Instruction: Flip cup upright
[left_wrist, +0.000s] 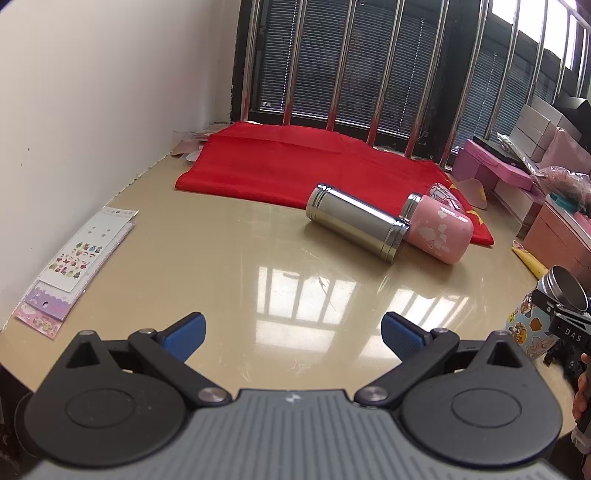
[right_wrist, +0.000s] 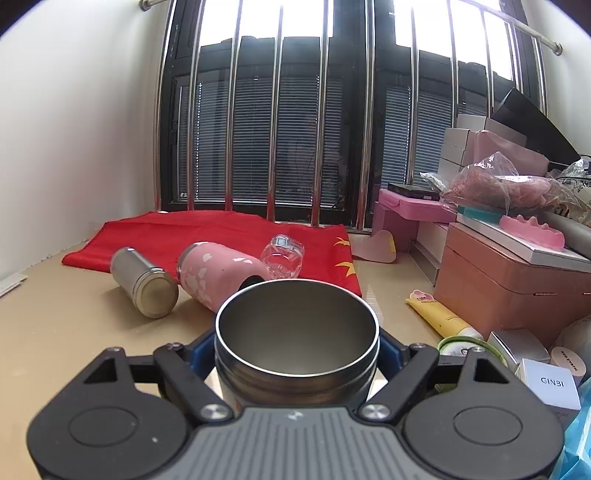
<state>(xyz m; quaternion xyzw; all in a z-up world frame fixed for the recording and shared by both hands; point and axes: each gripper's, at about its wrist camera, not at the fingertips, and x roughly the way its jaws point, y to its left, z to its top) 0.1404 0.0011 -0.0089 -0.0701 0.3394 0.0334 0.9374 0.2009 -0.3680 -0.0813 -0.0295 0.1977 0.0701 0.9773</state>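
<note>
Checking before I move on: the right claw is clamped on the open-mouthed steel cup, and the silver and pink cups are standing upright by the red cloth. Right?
Not quite. The right claw is shut on the steel cup, but the silver cup and pink cup lie on their sides by the red cloth, as the right wrist view shows.

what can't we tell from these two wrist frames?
- Held cup, right wrist view: body and base hidden below its own rim and the right gripper; whether it touches the table is unknown.
- Same cup, left wrist view: cut off by the right edge.
- Glass jar: mostly hidden behind the pink cup in the left wrist view.
- Silver cup: which end is open is unclear.
</note>
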